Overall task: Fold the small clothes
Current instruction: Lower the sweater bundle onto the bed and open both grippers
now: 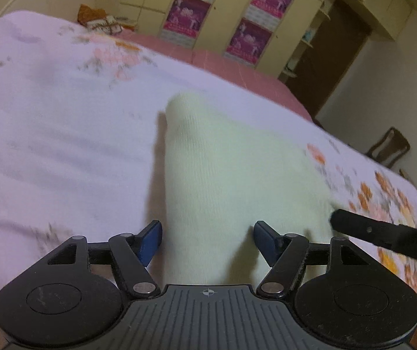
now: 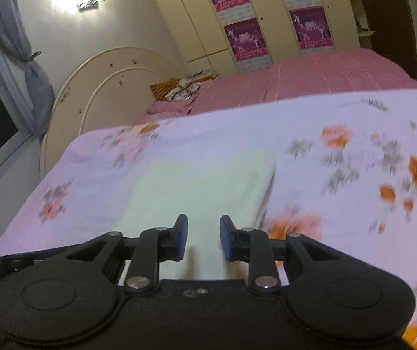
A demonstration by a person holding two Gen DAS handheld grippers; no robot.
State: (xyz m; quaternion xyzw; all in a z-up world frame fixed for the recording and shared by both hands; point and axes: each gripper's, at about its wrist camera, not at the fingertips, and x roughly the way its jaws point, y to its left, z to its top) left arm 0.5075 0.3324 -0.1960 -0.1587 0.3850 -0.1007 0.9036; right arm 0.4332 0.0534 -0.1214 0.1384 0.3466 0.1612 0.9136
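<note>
Left gripper (image 1: 208, 242) low over near end of pale cloth (image 1: 223, 175), angled forward along it, blue pads (image 1: 150, 243) spread wide to either side of the fabric, gripping nothing. Right gripper (image 2: 202, 237) also low over pale cloth (image 2: 202, 186), pointing along its length, jaws parted by a moderate gap, narrower than the left, nothing between them. Right gripper's black body (image 1: 383, 237) visible in left view just right of the cloth, overlapping its right edge.

Pale cloth: cream-yellow, fine ribbed knit, folded into a neat rectangle in right view with straight far edge and crisp right corner; in left view tapering away to a rounded far end. Flat on floral sheet (image 2: 340, 175), near its middle. Pink quilt (image 2: 310, 73) beyond the cloth, headboard (image 2: 97, 93) past it to the left. Both views slightly motion-blurred.
</note>
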